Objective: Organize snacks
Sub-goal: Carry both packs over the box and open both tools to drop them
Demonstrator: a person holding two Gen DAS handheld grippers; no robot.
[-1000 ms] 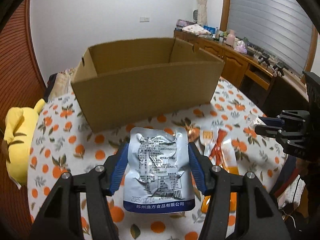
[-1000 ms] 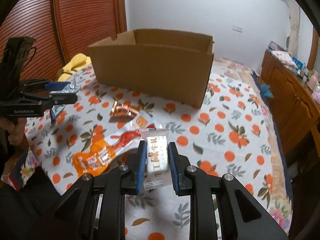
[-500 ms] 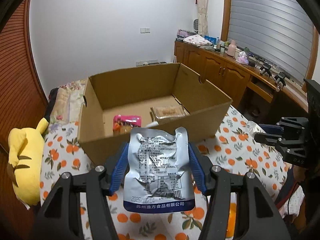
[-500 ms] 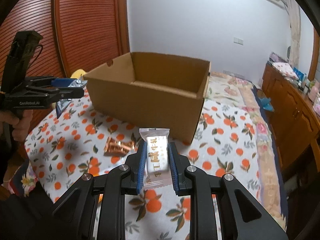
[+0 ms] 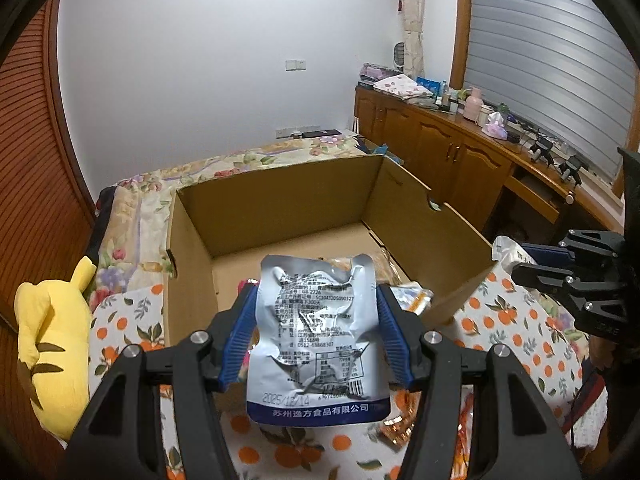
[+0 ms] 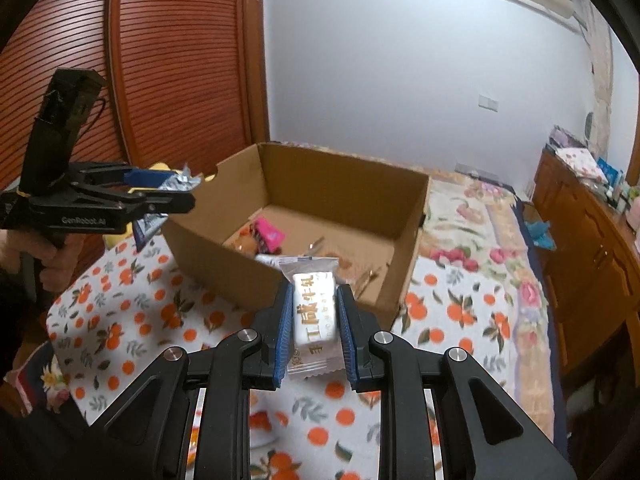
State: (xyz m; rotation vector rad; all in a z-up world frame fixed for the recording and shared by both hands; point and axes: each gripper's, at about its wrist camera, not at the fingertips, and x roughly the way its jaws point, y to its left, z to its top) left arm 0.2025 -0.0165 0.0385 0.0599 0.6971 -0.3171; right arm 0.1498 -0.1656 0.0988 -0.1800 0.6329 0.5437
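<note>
Judging progress: the open brown cardboard box [image 6: 320, 216] already has several snacks on its floor, among them a bright pink packet [image 6: 270, 236] and some brownish wrapped pieces, so part of the sorting looks done.
Left to do: two packets are in the air and not yet in the box; an orange wrapper [image 5: 466, 432] and a shiny copper-coloured wrapper [image 5: 396, 428] lie on the orange-print tablecloth [image 6: 120, 320] below the left claw, on the near side of the box, so more trips seem needed.
Left claw [image 5: 316, 328]: about half open, its blue pads pressed on both side edges of a flat silver foil pouch with a blue band and printed text [image 5: 318, 336]; the pouch stands upright between the jaws.
Where that pouch is: just ahead of it lies the near wall of the box, and its top edge reads over the box opening.
Right claw [image 6: 314, 320]: nearly closed, pinching a small white bar in a clear wrapper with gold lettering [image 6: 314, 312] by its long sides.
Where that bar is: held before the near corner of the box, the rim directly beyond the fingertips.
Between the claws: the left one shows off to the left of the right claw, near the box's left wall; they are well apart.
Likely next: each packet needs carrying past the rim before release.
</note>
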